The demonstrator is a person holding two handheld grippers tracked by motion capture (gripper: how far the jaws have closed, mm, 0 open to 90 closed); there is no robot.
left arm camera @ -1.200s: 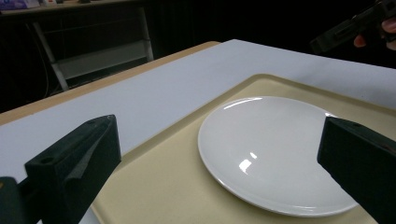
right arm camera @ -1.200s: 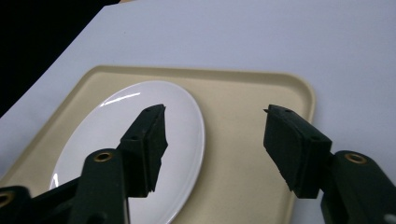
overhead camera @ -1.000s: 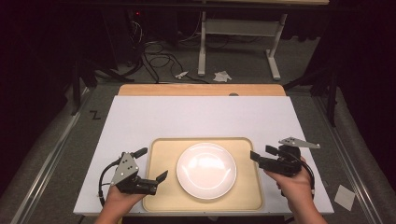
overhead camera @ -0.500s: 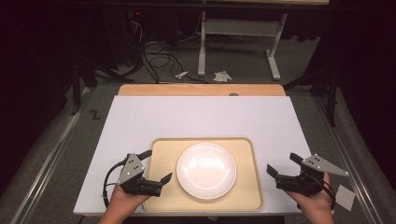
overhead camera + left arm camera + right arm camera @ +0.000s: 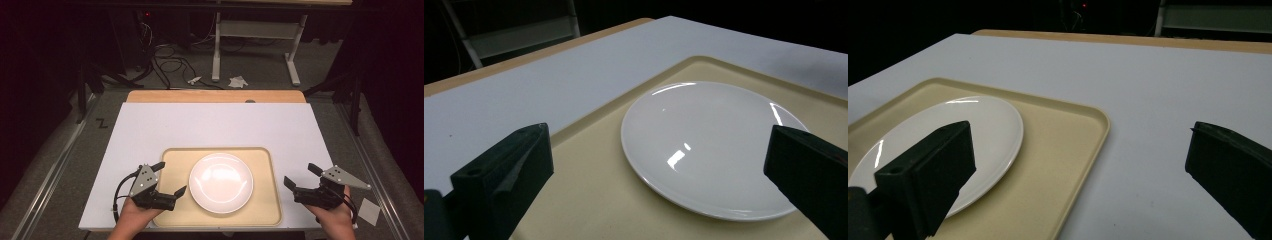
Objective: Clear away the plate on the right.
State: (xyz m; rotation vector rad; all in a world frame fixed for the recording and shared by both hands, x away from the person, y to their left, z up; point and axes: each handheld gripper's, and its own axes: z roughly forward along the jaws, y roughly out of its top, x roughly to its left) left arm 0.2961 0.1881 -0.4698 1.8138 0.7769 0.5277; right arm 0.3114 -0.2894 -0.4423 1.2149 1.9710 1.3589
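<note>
**Plate on the tray, both tongs wide and empty**

Plate (image 5: 221,183): white, round, lying flat in the middle of the beige tray (image 5: 260,159), so it has no long axis to speak of and its open face is turned straight up. The tray is a rounded rectangle whose long side runs left to right across your white surface (image 5: 215,125), close to the near edge.

Your left tongs (image 5: 169,178) sit at the tray's left edge, near its front corner, and point to the right toward the plate. Your left hand (image 5: 132,220) comes in from below with the wrist low, and the grey plate on top of the tool tilts up and away from you. In the left gripper view the two black jaws stand wide apart, low over the tray floor, with the plate lying ahead between them, untouched.

Your right tongs (image 5: 302,175) are off the tray, over bare surface just beyond its right edge, and point left and slightly away from you. Your right hand (image 5: 334,217) grips the tool from behind, near the front right corner of the surface. Their jaws have just been opening and now stand as wide as they go, with nothing between them; in the right gripper view one jaw overlaps the plate and the other stands over white surface.
</note>
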